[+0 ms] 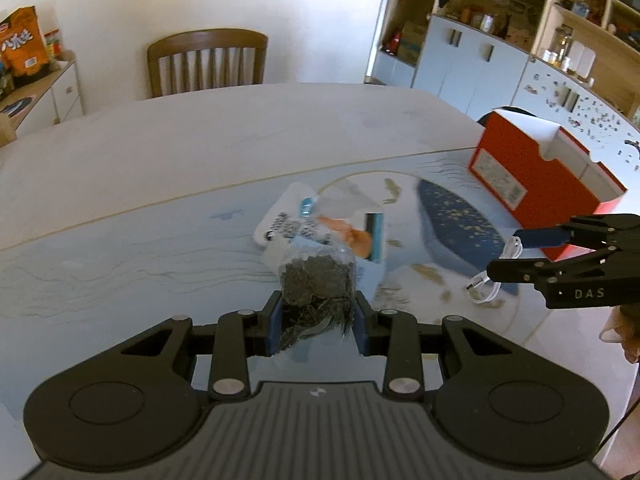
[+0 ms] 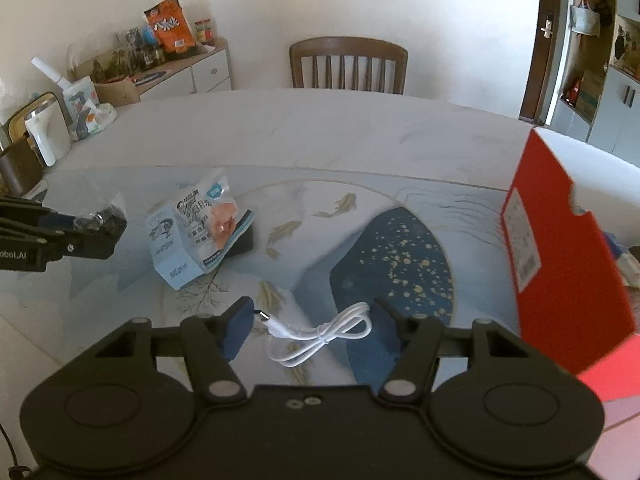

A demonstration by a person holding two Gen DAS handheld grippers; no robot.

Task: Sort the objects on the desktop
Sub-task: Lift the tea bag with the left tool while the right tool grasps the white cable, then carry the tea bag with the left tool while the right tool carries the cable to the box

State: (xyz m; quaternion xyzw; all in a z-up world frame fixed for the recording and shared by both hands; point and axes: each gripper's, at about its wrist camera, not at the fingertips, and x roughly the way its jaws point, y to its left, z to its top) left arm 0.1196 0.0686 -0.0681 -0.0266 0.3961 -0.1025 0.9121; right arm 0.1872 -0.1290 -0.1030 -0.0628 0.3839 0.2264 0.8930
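Note:
My left gripper [image 1: 318, 322] is shut on a clear bag of dark dried leaves [image 1: 316, 280], held above the table; it also shows in the right wrist view [image 2: 102, 216]. My right gripper [image 2: 316, 320] is open, its fingers on either side of a coiled white USB cable [image 2: 320, 332] that lies on the table mat; the cable also shows in the left wrist view [image 1: 490, 280]. A white and blue snack packet [image 2: 196, 228] lies on the table ahead, beyond the bag in the left wrist view [image 1: 304, 220]. A red open box [image 2: 560, 248] stands at the right.
The table carries a blue patterned mat [image 2: 396, 264]. A wooden chair [image 2: 348, 64] stands at the far side. A sideboard with snack bags and jars [image 2: 168, 40] is at the left; shelving [image 1: 520, 40] is at the right.

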